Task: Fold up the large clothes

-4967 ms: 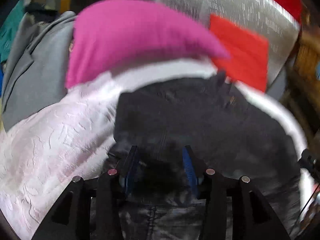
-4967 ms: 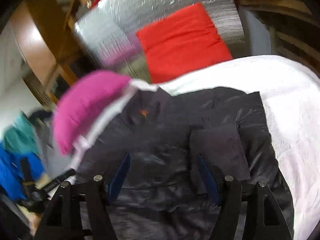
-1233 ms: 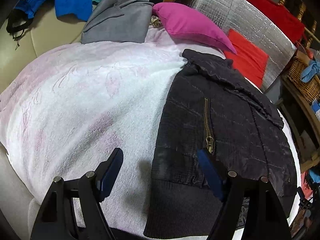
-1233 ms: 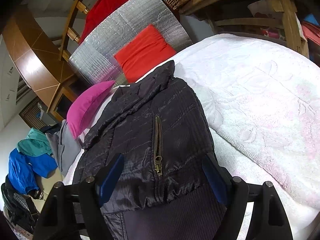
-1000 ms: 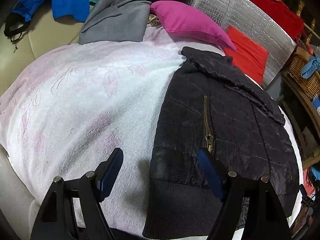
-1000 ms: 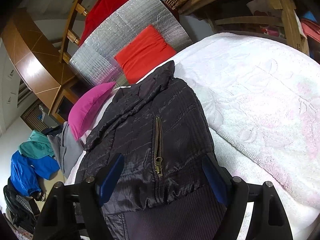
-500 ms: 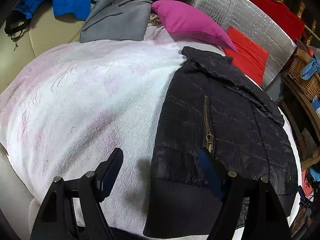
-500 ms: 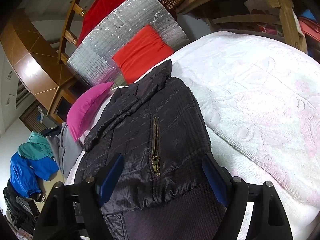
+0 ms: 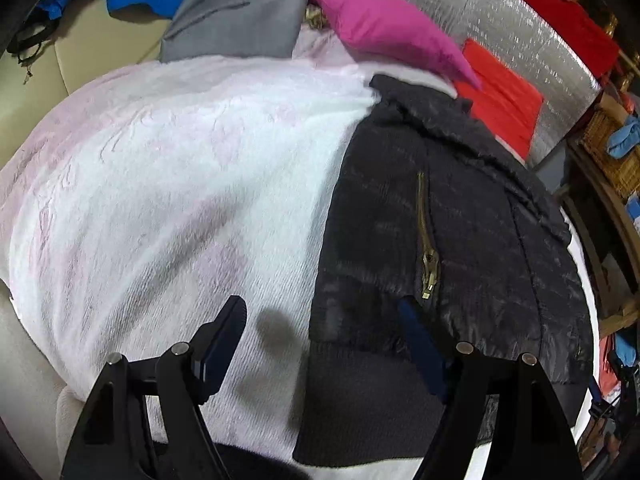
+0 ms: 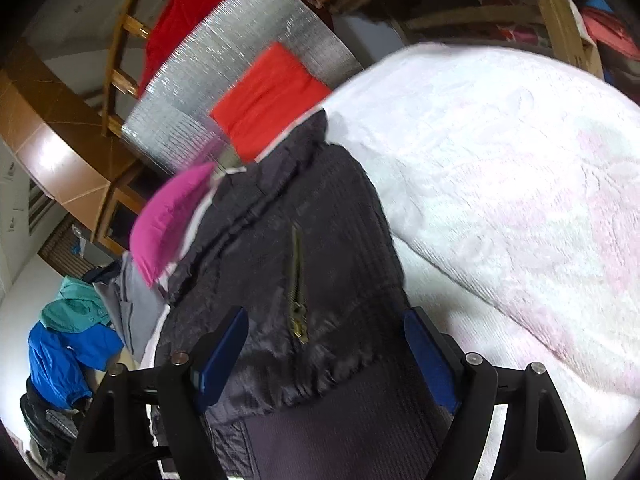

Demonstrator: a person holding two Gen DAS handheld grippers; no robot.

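Note:
A black quilted jacket (image 9: 460, 248) lies folded into a long strip on the white and pink blanket (image 9: 168, 184), collar far, ribbed hem near, brass zipper (image 9: 426, 240) on top. My left gripper (image 9: 320, 340) is open and empty over the hem's left edge. In the right wrist view the jacket (image 10: 304, 264) fills the middle, and my right gripper (image 10: 326, 344) is open and empty above its hem, jaws spanning the strip's width.
A magenta pillow (image 9: 384, 32) and a red cushion (image 9: 500, 108) lie beyond the collar against a silver foil panel (image 9: 500, 28). Grey and blue clothes (image 9: 236, 28) are piled at the far left. Wooden shelving with a wicker basket (image 9: 612, 152) stands to the right.
Both grippers have shifted slightly closer to the jacket's hem, and the right view has tilted. The jacket lies as before. Five seconds ago both grippers were low over the jacket.

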